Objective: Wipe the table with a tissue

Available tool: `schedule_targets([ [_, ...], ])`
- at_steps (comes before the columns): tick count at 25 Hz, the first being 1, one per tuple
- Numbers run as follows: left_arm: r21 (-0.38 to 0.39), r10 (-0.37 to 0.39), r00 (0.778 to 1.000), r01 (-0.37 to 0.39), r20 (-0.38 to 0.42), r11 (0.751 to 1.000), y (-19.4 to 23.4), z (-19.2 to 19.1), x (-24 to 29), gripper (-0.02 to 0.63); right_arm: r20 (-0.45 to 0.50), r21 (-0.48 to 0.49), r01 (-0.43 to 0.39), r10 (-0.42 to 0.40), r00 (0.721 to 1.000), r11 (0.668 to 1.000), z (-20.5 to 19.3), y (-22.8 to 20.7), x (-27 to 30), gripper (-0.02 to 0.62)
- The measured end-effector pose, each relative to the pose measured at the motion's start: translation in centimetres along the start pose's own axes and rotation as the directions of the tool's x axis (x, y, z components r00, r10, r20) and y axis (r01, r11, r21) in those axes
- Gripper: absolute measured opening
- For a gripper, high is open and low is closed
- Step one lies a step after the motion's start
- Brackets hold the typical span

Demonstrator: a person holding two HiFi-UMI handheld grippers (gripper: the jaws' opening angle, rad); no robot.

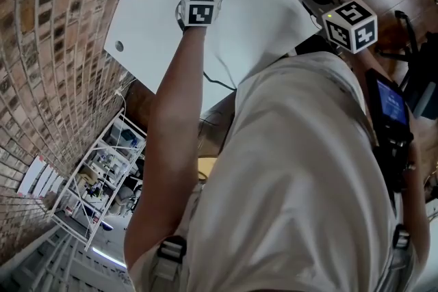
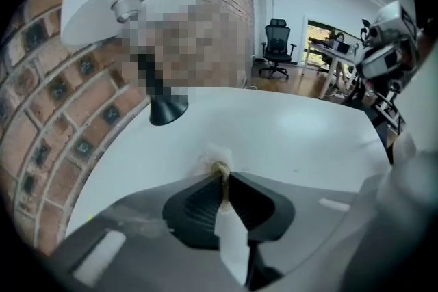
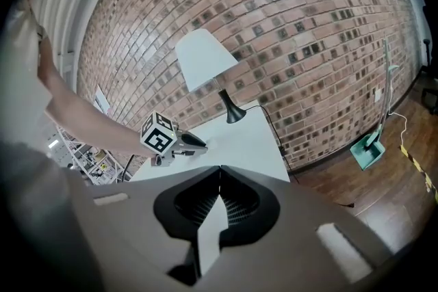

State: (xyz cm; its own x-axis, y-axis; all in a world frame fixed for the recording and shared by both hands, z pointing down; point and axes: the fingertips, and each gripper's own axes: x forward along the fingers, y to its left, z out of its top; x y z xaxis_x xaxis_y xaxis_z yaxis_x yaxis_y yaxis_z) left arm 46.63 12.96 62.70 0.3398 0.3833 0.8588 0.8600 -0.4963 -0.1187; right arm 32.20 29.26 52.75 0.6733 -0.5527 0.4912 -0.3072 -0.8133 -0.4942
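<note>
My left gripper [image 2: 222, 171] has its jaws almost together, pinched on a small wad of tissue [image 2: 217, 155]. Only a short tuft pokes out past the tips, and it rests on the white worktop [image 2: 294, 126] towards the brick-wall side. The right gripper [image 3: 220, 167] hangs back over the near edge with its jaws closed on nothing.

My main worry is that so little tissue shows. If I tilt the wrist too steeply or press too hard, the jaw tips themselves could scrape the surface instead of the paper. The tuft might also tear or roll up under the tips. The pinch looks thin as well, so a fast drag across the worktop could pull the tissue out and leave it behind.

There is a brownish smudge right at the tips. I cannot tell whether it is dirt on the tissue or a mark on the surface, but wiping on with a soiled patch would only smear it.

The lamp [image 2: 168, 109] stands near the wall, not far beyond the tissue. A wide stroke that way could knock its base or snag its cable.
</note>
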Motion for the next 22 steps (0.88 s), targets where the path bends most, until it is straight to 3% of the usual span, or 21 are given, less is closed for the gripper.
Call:
schedule_targets([
  [5,0.188,-0.068,0.997,0.071,-0.019,0.980,-3.6,0.2,0.1,0.038,0.005,-0.007,-0.018,0.018,1.000,1.000,0.3,0.6,0.4,0.008],
  [11,0.336,-0.136,0.990,0.139,-0.033,0.931,-5.9,-0.2,-0.5,0.040,-0.004,-0.026,-0.022,0.022,1.000,0.999,0.4,0.8,0.5,0.008],
  [13,0.313,-0.075,0.997,0.071,0.000,0.947,-4.8,-0.5,-0.8,0.040,-0.005,-0.033,-0.019,0.019,1.000,0.999,0.5,0.7,0.5,0.008],
  [16,0.212,0.025,1.000,-0.027,0.010,0.977,-2.6,-1.2,-0.7,0.043,-0.003,-0.029,-0.014,0.014,1.000,0.999,0.6,0.5,0.5,0.008],
  [22,0.188,0.064,0.998,-0.061,-0.012,0.980,-3.2,-1.1,-0.6,0.038,0.000,-0.018,-0.004,0.004,1.000,1.000,0.3,0.2,0.3,0.008],
])
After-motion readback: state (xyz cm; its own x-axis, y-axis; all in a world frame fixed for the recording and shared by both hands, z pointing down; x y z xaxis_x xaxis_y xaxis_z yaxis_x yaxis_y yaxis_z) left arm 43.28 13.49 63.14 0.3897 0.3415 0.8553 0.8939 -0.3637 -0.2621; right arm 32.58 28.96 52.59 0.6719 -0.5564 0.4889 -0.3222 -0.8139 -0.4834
